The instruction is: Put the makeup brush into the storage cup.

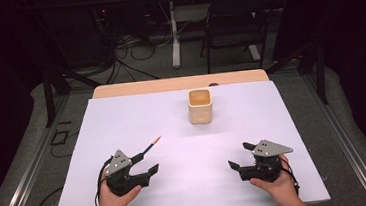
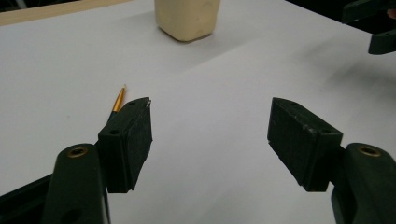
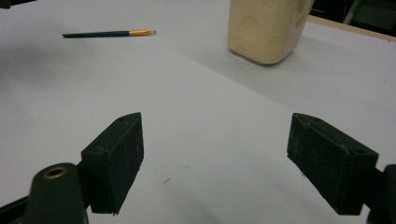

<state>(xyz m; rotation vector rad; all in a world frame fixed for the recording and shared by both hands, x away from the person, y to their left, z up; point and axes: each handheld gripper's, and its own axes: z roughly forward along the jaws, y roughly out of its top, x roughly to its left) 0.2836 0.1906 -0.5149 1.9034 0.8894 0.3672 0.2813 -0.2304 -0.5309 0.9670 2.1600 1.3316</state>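
Both my tools sat wide, holding nothing: left tool (image 1: 146,165), right tool (image 1: 240,155). Brush (image 3: 109,33) and cream cup (image 1: 200,106) on white counter (image 1: 252,117); no legible writing.

The left claw (image 2: 210,135) hides most of the brush (image 2: 117,103).

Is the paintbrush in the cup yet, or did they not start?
Nothing looks done yet. The paintbrush lies flat on the white table, apart from the cup. The left gripper and right gripper are open, holding nothing. Presumably all is left.
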